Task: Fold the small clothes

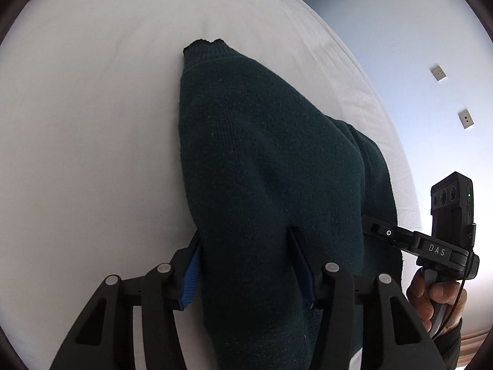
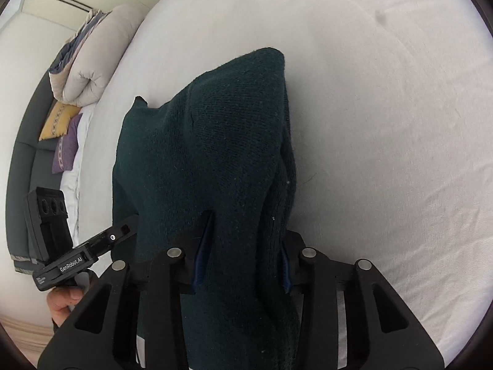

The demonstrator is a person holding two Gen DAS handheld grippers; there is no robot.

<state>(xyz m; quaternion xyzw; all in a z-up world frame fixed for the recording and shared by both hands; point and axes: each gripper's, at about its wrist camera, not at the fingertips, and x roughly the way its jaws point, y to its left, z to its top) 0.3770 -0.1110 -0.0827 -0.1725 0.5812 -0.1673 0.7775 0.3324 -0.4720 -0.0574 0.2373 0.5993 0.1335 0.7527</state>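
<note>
While the dark green sweater (image 1: 271, 160) drapes the bed (image 1: 77, 123), each tool (image 1: 246, 265) (image 2: 243, 256) clamps its near edge.

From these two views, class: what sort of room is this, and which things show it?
Most likely a bedroom: a white-sheeted mattress fills both views, with a folded duvet and cushions at its end, and a dark green sweater lying on it.

That dark green sweater (image 1: 265, 160) you've got is a chunky, fuzzy matt knit with a ribbed cuff. The bed sheet (image 1: 92, 123) is smooth matt white cloth (a bit creased). Your 2 grippers look like matt black plastic with ribbed blue pads (image 1: 191, 274).
</note>
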